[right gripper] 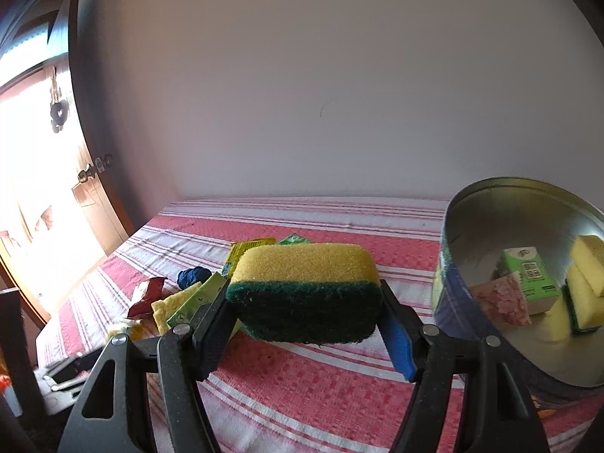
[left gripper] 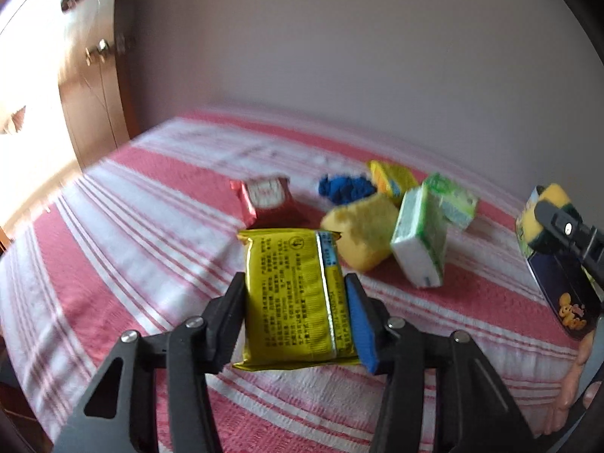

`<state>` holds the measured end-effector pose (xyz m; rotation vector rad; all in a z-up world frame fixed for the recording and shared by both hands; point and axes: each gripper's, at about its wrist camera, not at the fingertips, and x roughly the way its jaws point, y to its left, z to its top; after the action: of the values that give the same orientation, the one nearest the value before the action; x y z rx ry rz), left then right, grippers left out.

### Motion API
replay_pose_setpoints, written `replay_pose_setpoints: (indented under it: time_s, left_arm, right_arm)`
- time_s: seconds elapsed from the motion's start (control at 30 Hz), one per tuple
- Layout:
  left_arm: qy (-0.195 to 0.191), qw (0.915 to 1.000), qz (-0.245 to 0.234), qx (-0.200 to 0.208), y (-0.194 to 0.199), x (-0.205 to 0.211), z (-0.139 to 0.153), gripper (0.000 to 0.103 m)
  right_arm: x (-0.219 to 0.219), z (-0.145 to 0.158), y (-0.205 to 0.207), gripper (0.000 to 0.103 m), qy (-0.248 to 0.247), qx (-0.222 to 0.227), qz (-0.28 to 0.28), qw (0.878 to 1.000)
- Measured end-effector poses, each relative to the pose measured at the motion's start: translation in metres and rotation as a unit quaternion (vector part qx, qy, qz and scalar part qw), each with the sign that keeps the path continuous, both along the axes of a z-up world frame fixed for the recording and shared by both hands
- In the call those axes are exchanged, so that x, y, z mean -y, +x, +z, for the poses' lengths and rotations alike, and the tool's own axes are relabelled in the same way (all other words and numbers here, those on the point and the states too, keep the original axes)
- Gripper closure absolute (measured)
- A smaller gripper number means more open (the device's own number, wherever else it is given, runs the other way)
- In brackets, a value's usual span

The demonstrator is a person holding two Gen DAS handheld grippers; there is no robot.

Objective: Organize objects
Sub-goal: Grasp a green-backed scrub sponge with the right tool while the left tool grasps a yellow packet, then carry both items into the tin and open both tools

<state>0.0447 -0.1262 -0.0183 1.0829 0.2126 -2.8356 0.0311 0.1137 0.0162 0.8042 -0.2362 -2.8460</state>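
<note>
My left gripper (left gripper: 294, 283) is shut on a yellow foil packet (left gripper: 290, 302), its pads pressing both long sides, above the red-and-white striped cloth (left gripper: 113, 264). My right gripper (right gripper: 304, 294) is shut on a yellow sponge with a green scouring side (right gripper: 305, 275). That sponge (left gripper: 547, 204) also shows at the right edge of the left wrist view. A round metal tin (right gripper: 453, 302) stands just right of the sponge, holding a green carton (right gripper: 528, 275), a pink sponge (right gripper: 498, 302) and yellow sponges (right gripper: 589, 283).
Beyond the packet lie a red packet (left gripper: 268, 200), a blue cloth (left gripper: 343, 188), a yellow sponge (left gripper: 362, 234), a small yellow packet (left gripper: 392, 179) and two green-white tissue packs (left gripper: 419, 241). A wooden door (left gripper: 94, 94) stands left, a plain wall behind.
</note>
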Motion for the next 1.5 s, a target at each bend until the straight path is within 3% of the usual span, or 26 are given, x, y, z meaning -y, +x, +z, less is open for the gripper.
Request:
replay_pose_setpoints:
  time_s: [0.2,0.7,1.5]
  left_arm:
    - [-0.007,0.9986,-0.023,-0.047,0.005,-0.025,0.022,0.052]
    - [-0.026,0.9871,-0.124,-0.098,-0.009,-0.144,0.052,0.052]
    - [-0.015,0.9716,-0.213,-0.102,-0.039,-0.279,0.055,0.052]
  right_arm:
    - [-0.013,0.005,0.015,0.031,0.009,-0.014,0.002,1.0]
    - [-0.08,0.023,0.039,0.031,0.008,-0.05,-0.044,0.998]
    - [-0.183,0.03,0.026,0.031,0.036,-0.046,-0.17,0.984]
